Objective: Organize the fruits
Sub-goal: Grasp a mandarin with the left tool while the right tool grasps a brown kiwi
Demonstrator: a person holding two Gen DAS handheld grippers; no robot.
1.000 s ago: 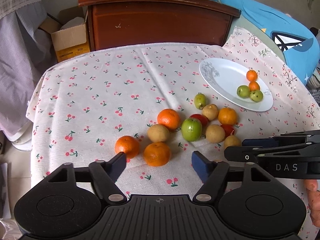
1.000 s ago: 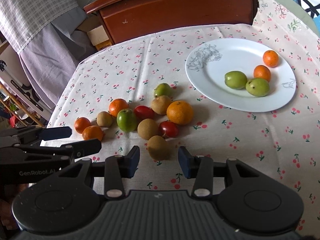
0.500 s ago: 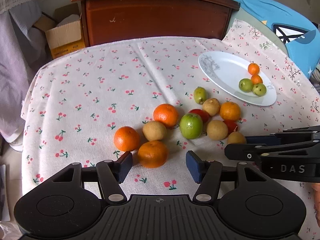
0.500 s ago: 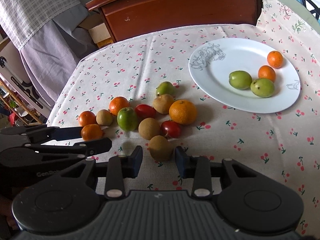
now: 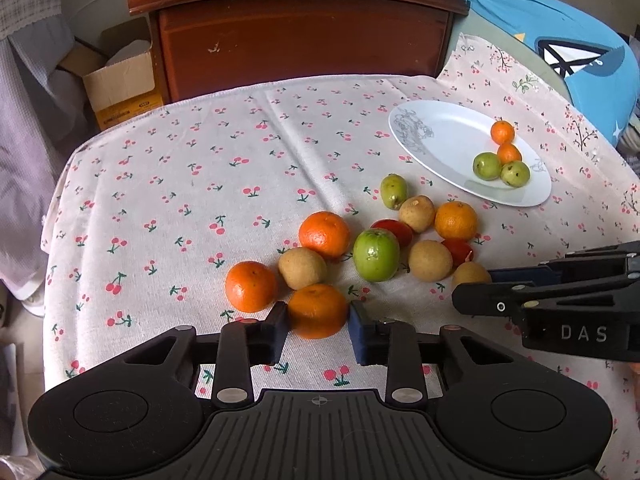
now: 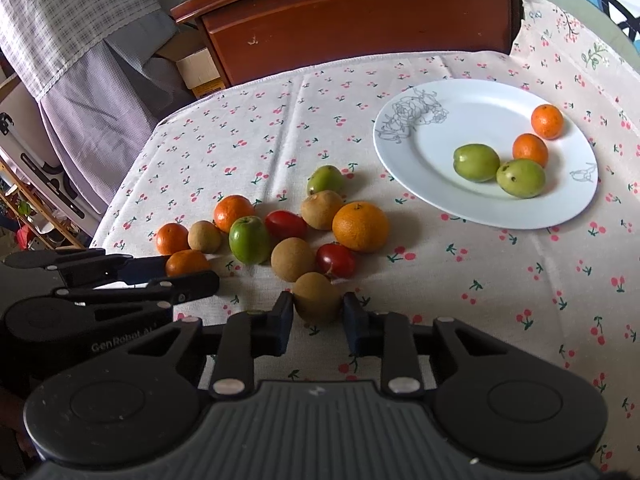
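From the left wrist view, the left gripper point(image 5: 318, 330) is sitting low over the cherry-print tablecloth point(image 5: 200, 184) with its blue pads bracketing a tangerine point(image 5: 317, 311) at the near edge of the fruit pile; both pads are lying against its sides, so the claw is clamped on it, the fruit resting on the cloth. Just behind it are lying a brown longan-like fruit point(image 5: 302, 268) and two more tangerines. To the right, the right gripper point(image 5: 476, 284) is reaching in sideways, one finger crossing a brown fruit point(image 5: 471, 274); how far its fingers are parted is hard to judge from this angle. A white plate point(image 5: 440, 140) is standing far right, carrying two small oranges and two green fruits.

From the right wrist view, the right gripper point(image 6: 318, 316) is closing its pads on either side of the brown fruit point(image 6: 316, 298), touching it on both flanks, at the near end of the pile. Behind it are sitting a red tomato point(image 6: 336, 260) and a large orange point(image 6: 360, 227). The left gripper point(image 6: 184, 270) is showing at left, its fingers around the tangerine point(image 6: 187, 263). The white plate point(image 6: 420, 152) is lying well apart to the upper right.
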